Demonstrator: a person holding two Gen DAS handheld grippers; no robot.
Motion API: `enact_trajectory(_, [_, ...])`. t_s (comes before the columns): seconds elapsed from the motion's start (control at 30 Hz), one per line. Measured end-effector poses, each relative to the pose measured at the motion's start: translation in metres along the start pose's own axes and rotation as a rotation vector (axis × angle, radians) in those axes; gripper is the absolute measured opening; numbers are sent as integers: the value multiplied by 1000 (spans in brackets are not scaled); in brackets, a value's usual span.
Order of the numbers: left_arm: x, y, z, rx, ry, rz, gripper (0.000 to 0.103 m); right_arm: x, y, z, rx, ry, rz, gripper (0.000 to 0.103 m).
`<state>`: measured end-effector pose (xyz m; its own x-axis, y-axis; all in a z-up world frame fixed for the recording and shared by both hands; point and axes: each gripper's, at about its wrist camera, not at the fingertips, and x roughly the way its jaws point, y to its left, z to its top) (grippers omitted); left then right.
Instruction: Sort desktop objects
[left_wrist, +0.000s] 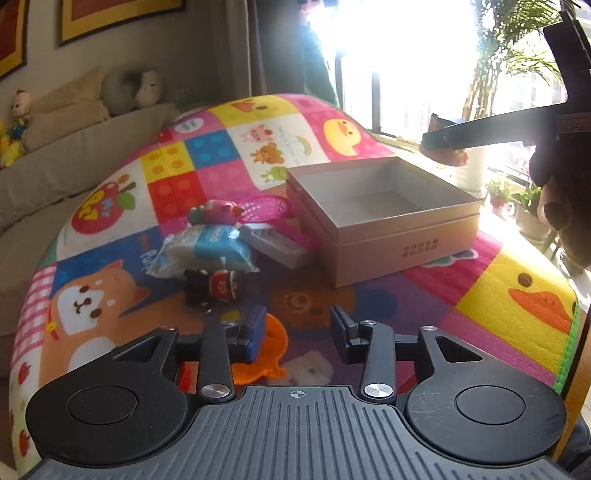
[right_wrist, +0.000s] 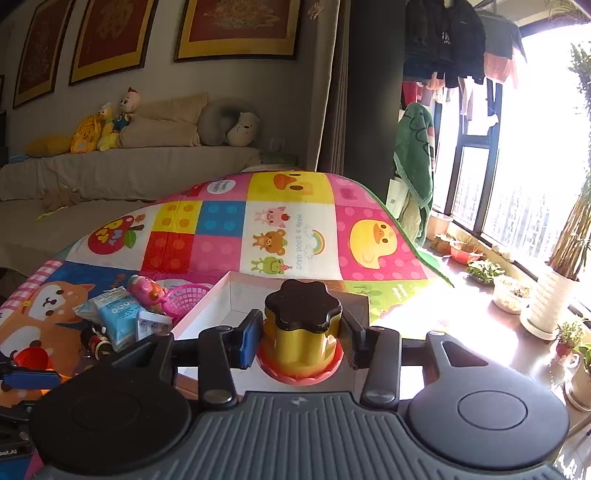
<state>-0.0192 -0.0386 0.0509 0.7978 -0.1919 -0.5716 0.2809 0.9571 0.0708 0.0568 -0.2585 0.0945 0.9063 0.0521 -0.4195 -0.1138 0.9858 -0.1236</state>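
Note:
An open grey cardboard box (left_wrist: 402, 236) sits on the colourful play mat (left_wrist: 236, 155). My right gripper (right_wrist: 301, 339) is shut on a yellow toy cup with a black flower-shaped lid (right_wrist: 301, 332) and holds it above the near edge of the box (right_wrist: 207, 317). In the left wrist view the right gripper (left_wrist: 443, 146) hangs over the box's far right corner. My left gripper (left_wrist: 298, 334) is open and empty, low over the mat, with an orange toy (left_wrist: 275, 347) just under its left finger. A small black and red figure (left_wrist: 216, 286), a blue wipes pack (left_wrist: 210, 251), a pink plush toy (left_wrist: 218, 212) and a pink basket (left_wrist: 266, 208) lie left of the box.
A small white box (left_wrist: 277, 242) lies against the cardboard box's left side. A sofa with plush toys (right_wrist: 122, 162) stands behind the mat. Potted plants (right_wrist: 546, 302) line the window sill on the right. A red cup (right_wrist: 31, 358) lies at the mat's near left.

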Motion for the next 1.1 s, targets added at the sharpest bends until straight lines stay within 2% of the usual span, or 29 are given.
enact_trajectory(0.07, [-9,13,-9,-22,5,25,67,19,2,-2,-4,44,-13,44])
enact_trajectory(0.17, [-25,33,-23,-55,11,71,81,22,16,-9,-17,60,-13,47])
enact_trajectory(0.2, [-28,39,-27,-69,18,89,83,17,24,-11,-29,50,12,50])
enact_trajectory(0.27, [-29,49,-33,-98,40,116,86,4,44,-17,-64,29,81,62])
enact_trajectory(0.37, [-26,59,-40,-126,56,137,87,-6,81,-28,-96,69,249,73])
enact_trajectory(0.47, [-25,64,-44,-130,71,150,90,-3,122,-40,-136,123,387,75])
enact_trajectory(0.6, [-24,65,-52,-90,95,180,94,3,167,-51,-187,155,481,75])
enact_trajectory(0.8, [-24,70,-61,-88,113,185,95,25,195,-58,-198,212,488,78])
enact_trajectory(0.83, [-23,71,-60,-90,112,186,95,26,195,-58,-200,219,487,73])
enact_trajectory(0.87, [-23,72,-59,-93,109,188,95,27,194,-58,-202,228,491,60])
enact_trajectory(1.1, [0,79,-42,-113,98,190,96,0,163,-65,-209,204,442,59])
